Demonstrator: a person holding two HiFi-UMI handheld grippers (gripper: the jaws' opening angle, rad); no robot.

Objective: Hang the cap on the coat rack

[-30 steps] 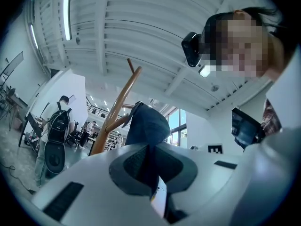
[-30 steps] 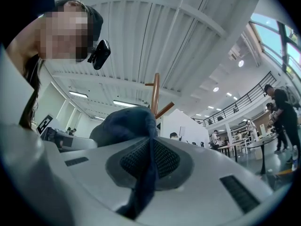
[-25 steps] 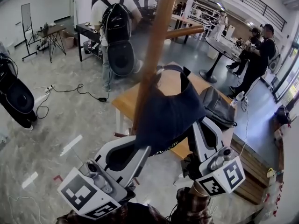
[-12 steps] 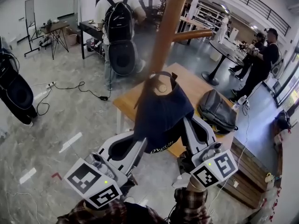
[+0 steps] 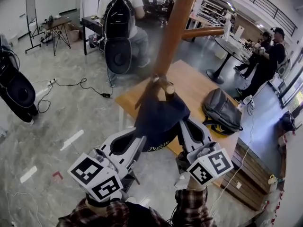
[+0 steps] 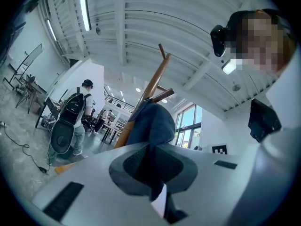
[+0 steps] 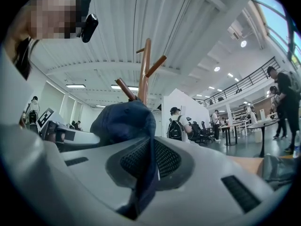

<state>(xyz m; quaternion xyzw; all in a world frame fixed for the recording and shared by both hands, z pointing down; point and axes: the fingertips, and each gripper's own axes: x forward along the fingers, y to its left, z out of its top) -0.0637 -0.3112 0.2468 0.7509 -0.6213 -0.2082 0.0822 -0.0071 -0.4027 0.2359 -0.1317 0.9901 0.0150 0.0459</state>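
**Cap**: navy, hung against the rack pole and draped over its low peg, whose tip showed above the crown. The peg's long axis ran from the pole out toward the claws. The cap lay ahead of and above both, between them.

**Left claw**: clamped on the cap's left lower edge.

**Right claw**: clamped on the cap's right lower edge. Neither was nearer the rack.

**Judged:** letting go turned on the cap resting on that peg.

**Change from a second earlier:** the cap then spread wider, its strap arched clear and no peg tip was seen. Both claws had since sunk along the pole.

**Beyond the rack:** surface with bag.
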